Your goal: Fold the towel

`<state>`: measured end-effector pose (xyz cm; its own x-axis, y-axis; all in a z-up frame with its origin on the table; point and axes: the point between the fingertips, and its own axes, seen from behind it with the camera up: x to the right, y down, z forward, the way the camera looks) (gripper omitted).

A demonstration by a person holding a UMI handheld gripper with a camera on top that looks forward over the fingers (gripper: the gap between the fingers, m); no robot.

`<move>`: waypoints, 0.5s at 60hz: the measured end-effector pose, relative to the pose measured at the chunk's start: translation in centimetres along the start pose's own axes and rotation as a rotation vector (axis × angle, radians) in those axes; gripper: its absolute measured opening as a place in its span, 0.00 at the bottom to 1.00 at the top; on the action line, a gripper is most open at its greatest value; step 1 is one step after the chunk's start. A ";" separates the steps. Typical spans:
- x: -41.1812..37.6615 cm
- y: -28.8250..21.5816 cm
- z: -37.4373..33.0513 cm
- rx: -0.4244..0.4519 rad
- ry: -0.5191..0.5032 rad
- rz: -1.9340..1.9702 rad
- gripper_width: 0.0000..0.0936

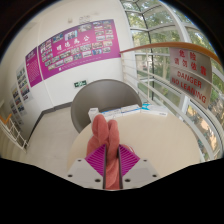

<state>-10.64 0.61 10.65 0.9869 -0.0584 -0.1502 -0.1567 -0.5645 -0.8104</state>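
A pink towel [106,140] hangs bunched in a narrow fold between my two fingers, reaching from their tips down toward the gripper body. My gripper [108,152] is shut on it, with the magenta pads [95,158] pressing it from both sides. The gripper is lifted high, well above the white table [100,98] seen beyond the fingers. The rest of the towel below the fingers is hidden.
The white table stands beyond the fingers with a pale floor around it. A wall with pink posters [75,48] is behind it to the left. Large windows [165,50] with a red-lettered sign [190,80] run along the right.
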 end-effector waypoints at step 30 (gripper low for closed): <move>7.8 1.8 -9.7 -0.029 0.182 -0.082 0.91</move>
<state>-2.85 -8.88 13.54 0.9872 -0.1580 0.0229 -0.0770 -0.5968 -0.7987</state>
